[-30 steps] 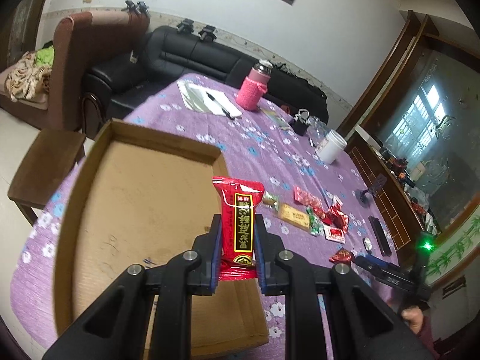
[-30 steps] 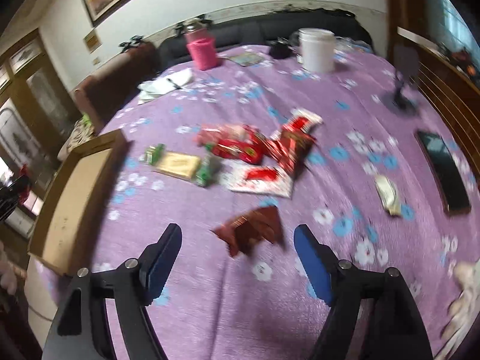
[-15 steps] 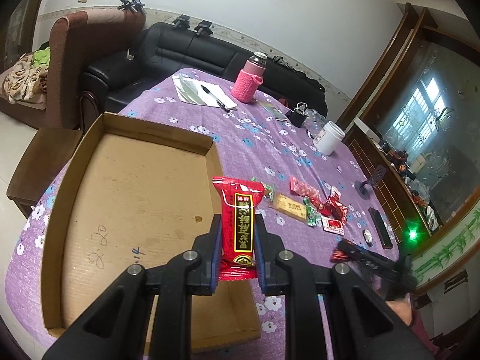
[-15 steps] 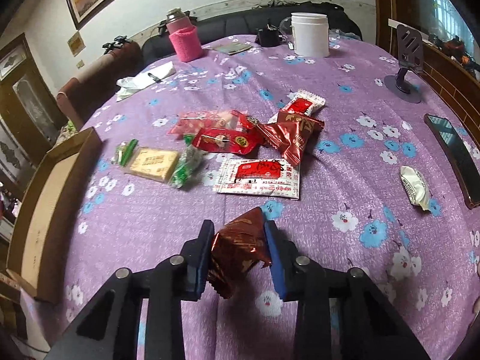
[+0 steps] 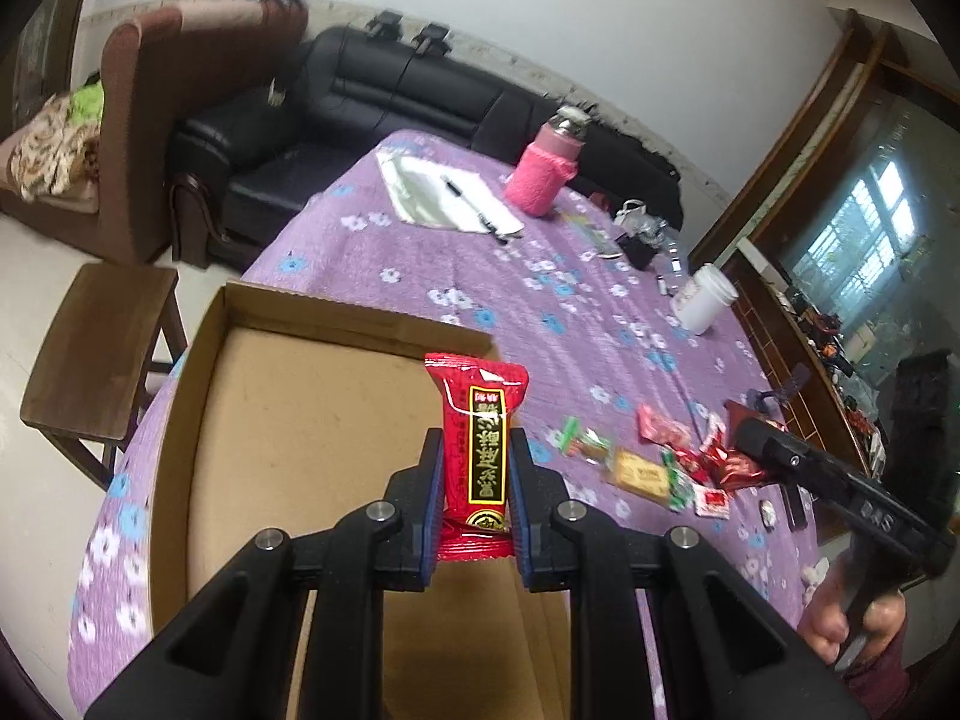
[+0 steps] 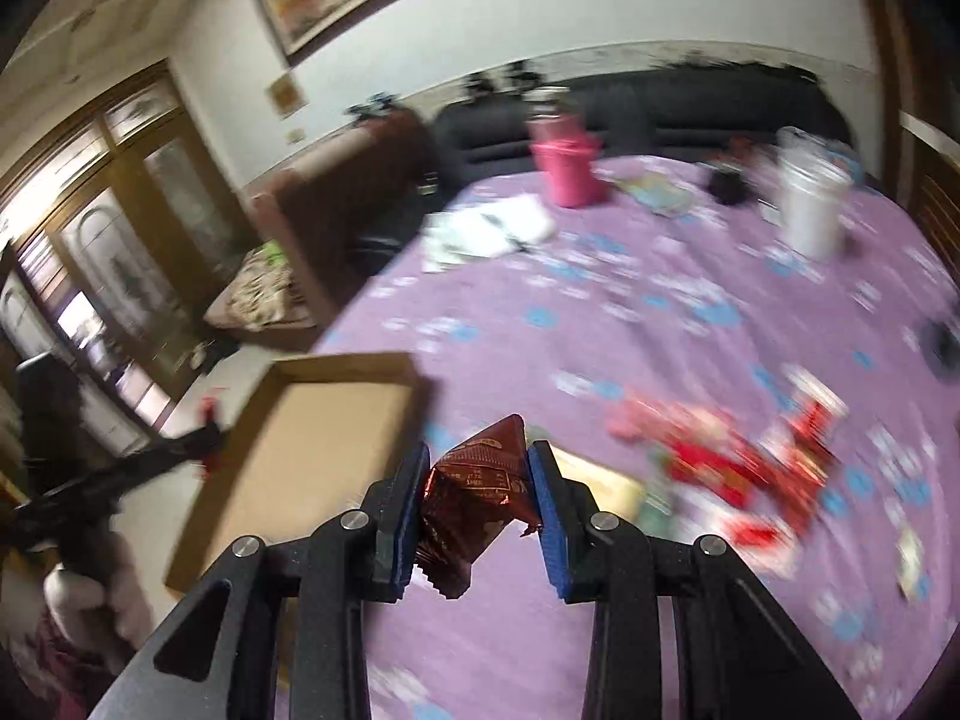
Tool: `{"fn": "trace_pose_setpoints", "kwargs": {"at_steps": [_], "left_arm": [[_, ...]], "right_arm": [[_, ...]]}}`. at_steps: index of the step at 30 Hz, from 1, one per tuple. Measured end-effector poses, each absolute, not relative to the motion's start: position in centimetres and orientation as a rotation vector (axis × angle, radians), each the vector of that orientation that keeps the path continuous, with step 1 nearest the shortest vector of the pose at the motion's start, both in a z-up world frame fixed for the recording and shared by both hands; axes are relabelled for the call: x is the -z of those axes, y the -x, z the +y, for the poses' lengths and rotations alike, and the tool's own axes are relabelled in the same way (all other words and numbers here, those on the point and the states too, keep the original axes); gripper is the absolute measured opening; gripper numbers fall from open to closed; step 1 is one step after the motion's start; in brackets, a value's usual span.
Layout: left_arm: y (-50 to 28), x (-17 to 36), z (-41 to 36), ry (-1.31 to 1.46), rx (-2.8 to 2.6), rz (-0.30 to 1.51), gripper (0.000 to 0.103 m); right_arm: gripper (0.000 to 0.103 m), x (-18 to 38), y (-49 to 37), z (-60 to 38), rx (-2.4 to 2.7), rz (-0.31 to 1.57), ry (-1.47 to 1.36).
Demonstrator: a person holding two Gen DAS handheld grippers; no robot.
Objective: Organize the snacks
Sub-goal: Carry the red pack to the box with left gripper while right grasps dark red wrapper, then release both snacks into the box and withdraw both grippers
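My left gripper (image 5: 474, 498) is shut on a red snack packet with gold writing (image 5: 477, 444) and holds it upright above the open cardboard box (image 5: 300, 420). My right gripper (image 6: 477, 501) is shut on a dark brown foil packet (image 6: 474, 492) and holds it above the purple tablecloth, just right of the box (image 6: 312, 450). It also shows in the left wrist view (image 5: 750, 456) with the foil packet (image 5: 735, 468). A pile of loose snacks (image 5: 666, 468) lies on the cloth, blurred in the right wrist view (image 6: 720, 456).
On the flowered purple table (image 5: 570, 324) stand a pink-sleeved bottle (image 5: 549, 165), a white cup (image 5: 702, 300), papers with a pen (image 5: 444, 198) and a black phone (image 5: 795, 504). A wooden stool (image 5: 96, 354) and sofas (image 5: 384, 102) lie beyond the left edge.
My right gripper closed on the brown foil packet, lifted it off the cloth and swung left toward the box. My left gripper kept hold of the red packet over the box.
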State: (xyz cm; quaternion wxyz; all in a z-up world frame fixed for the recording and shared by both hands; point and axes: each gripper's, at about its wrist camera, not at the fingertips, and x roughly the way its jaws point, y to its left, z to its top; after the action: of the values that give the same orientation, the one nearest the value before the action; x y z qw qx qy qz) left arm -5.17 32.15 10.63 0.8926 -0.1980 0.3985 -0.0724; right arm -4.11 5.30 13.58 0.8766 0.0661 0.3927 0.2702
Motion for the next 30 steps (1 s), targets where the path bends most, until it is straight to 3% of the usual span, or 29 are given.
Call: {"fn": "trace_pose_setpoints", "kwargs": {"at_steps": [7, 14, 15, 19, 24, 26, 30], "left_arm": [[0.2, -6.4, 34.6, 0.456, 0.09, 0.924, 0.018], [-1.6, -4.2, 35.9, 0.486, 0.057, 0.957, 0.02], [-1.6, -4.1, 36.1, 0.491, 0.053, 0.953, 0.021], [-1.5, -4.4, 36.8, 0.533, 0.055, 0.931, 0.043], [0.4, -6.3, 37.1, 0.539, 0.039, 0.885, 0.045], [1.6, -7.2, 36.9, 0.538, 0.036, 0.862, 0.052], [4.2, -9.1, 35.3, 0.522, 0.065, 0.824, 0.057]], "right_arm": [[0.037, -10.5, -0.3, 16.4, -0.651, 0.909, -0.033], [0.038, -7.1, -2.1, 20.7, -0.65, 0.954, 0.036], [0.039, -6.9, -2.3, 21.0, -0.646, 0.954, 0.043], [0.045, -7.1, -2.9, 21.1, -0.623, 0.944, 0.028], [0.051, -9.3, -2.4, 18.1, -0.63, 0.9, -0.025], [0.058, -10.1, -1.9, 16.2, -0.605, 0.874, -0.026], [0.059, -10.2, -1.1, 10.3, -0.535, 0.871, -0.063]]}}
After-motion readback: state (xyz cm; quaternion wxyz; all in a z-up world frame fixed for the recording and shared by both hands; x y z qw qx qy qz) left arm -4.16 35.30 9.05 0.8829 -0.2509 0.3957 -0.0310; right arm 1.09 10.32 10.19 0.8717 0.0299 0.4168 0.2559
